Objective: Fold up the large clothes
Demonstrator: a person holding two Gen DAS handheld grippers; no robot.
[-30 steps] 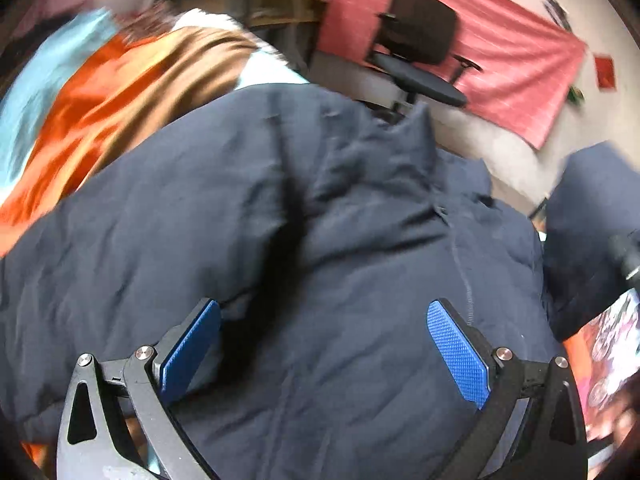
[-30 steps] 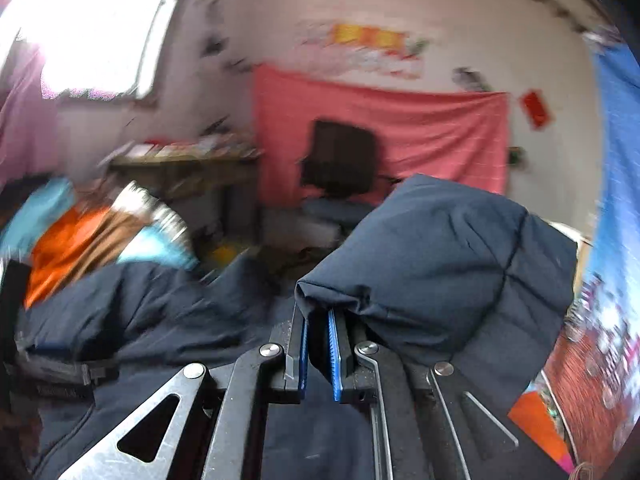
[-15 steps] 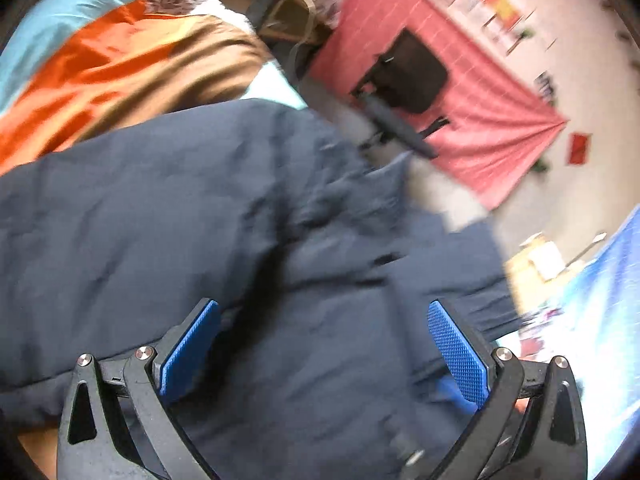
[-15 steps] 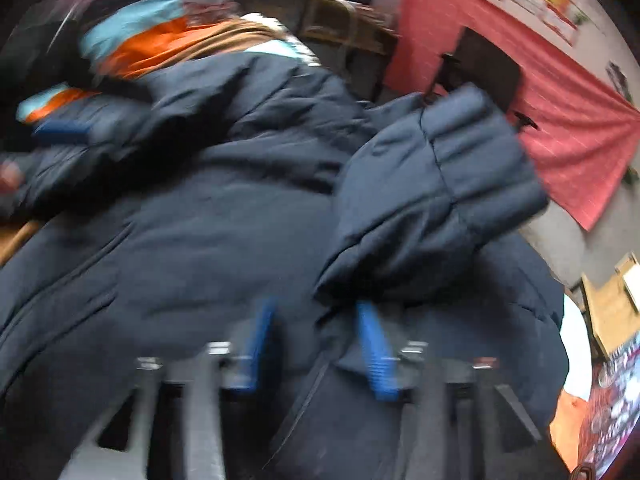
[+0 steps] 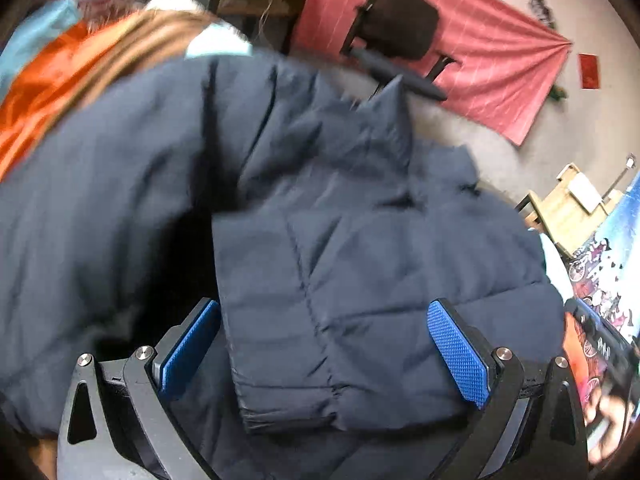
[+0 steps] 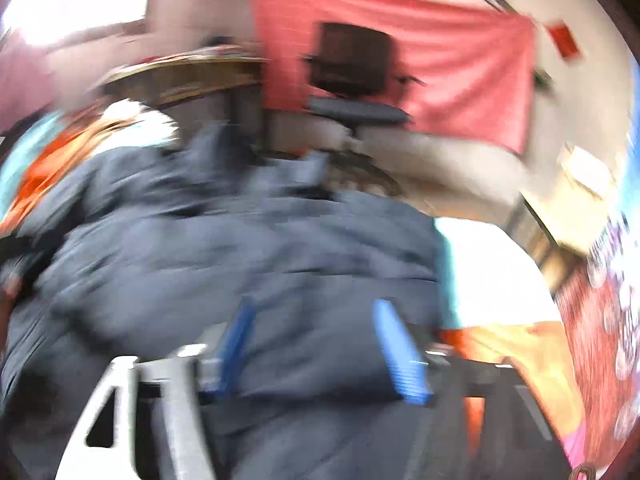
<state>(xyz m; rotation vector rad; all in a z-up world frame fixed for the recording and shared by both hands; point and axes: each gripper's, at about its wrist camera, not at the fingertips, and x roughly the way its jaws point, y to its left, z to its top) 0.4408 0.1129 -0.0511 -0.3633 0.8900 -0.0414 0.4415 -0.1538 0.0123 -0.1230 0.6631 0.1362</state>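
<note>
Navy jacket (image 5: 160,184) lay spread under both claws, sleeve (image 5: 304,320) folded across body. Left claw (image 5: 324,352) wide, empty, sleeve cuff between pads, untouched. Right claw (image 6: 320,348) part open, jaws just closing; view blurred, no grip seen. Padded, soft, bulky, probably slippery: pinch at hem or cuff seam. Orange cloth (image 5: 52,84) crowded far edge.

Two wrist views, close above the navy jacket (image 5: 360,248), angled downward, sharing jacket and black office chair (image 5: 396,32).
</note>
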